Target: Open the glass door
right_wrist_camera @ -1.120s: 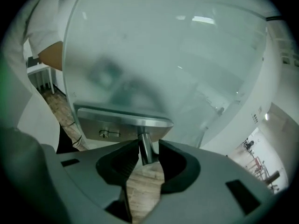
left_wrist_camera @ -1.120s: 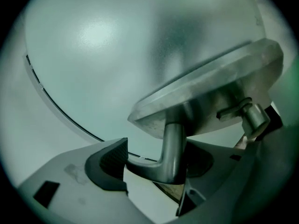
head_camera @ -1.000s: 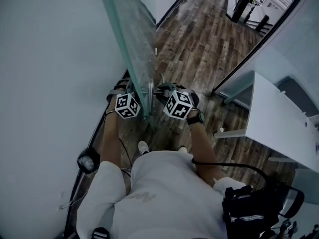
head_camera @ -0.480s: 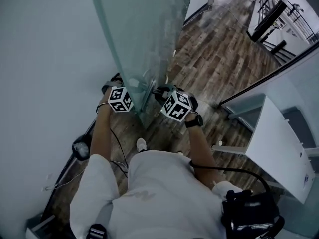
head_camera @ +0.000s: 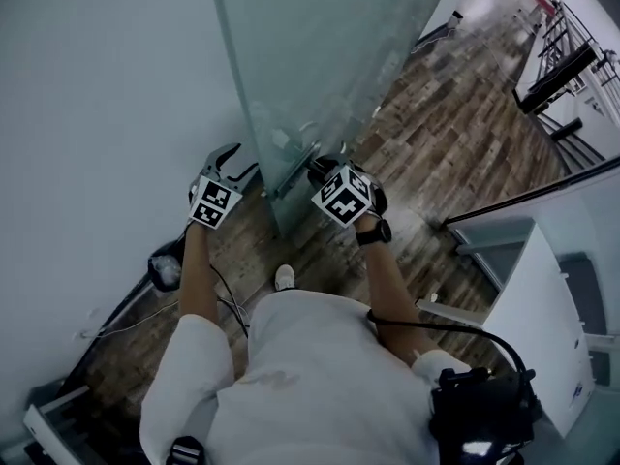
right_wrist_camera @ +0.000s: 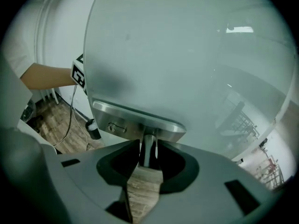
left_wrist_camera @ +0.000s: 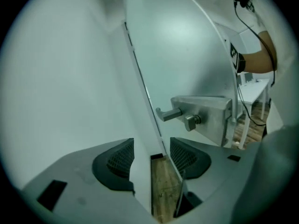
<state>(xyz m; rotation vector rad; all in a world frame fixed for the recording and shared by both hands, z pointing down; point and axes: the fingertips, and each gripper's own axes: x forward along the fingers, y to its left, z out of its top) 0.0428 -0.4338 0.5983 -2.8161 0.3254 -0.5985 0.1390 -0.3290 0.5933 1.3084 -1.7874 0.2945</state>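
- The right gripper (right_wrist_camera: pixel 148 157) has its two fingers clamped on the door handle (right_wrist_camera: pixel 148 146). The metal stem is pinched tight between the dark pads (right_wrist_camera: pixel 119 164).
- That handle comes out of a steel lock plate (right_wrist_camera: pixel 140 124) fixed low at the free edge of the glass door (head_camera: pixel 320 56). The right gripper sits on the door's side that faces the open wooden floor (head_camera: pixel 436 134).
- The left gripper (left_wrist_camera: pixel 152 149) is on the door's other side, just beside the edge and not touching it. Its fingers are apart and closing, with nothing between them; only wall and floor show through the gap.
- From that side the plate's back face shows, with a short lever (left_wrist_camera: pixel 169 113) sticking out of it. The lever is clear of the left gripper.
- The door is frosted glass and stands at an angle to the white wall (head_camera: pixel 97 114), its free edge running down between the two grippers.
- The person stands right behind that edge with one forearm on either side of the door and a black watch (head_camera: pixel 373 232) on the right wrist.
- A white desk (head_camera: pixel 542 318) stands well apart from the door on the right gripper's side.
- A black bag (head_camera: pixel 480 410) hangs at the person's hip, further from the door than either gripper.
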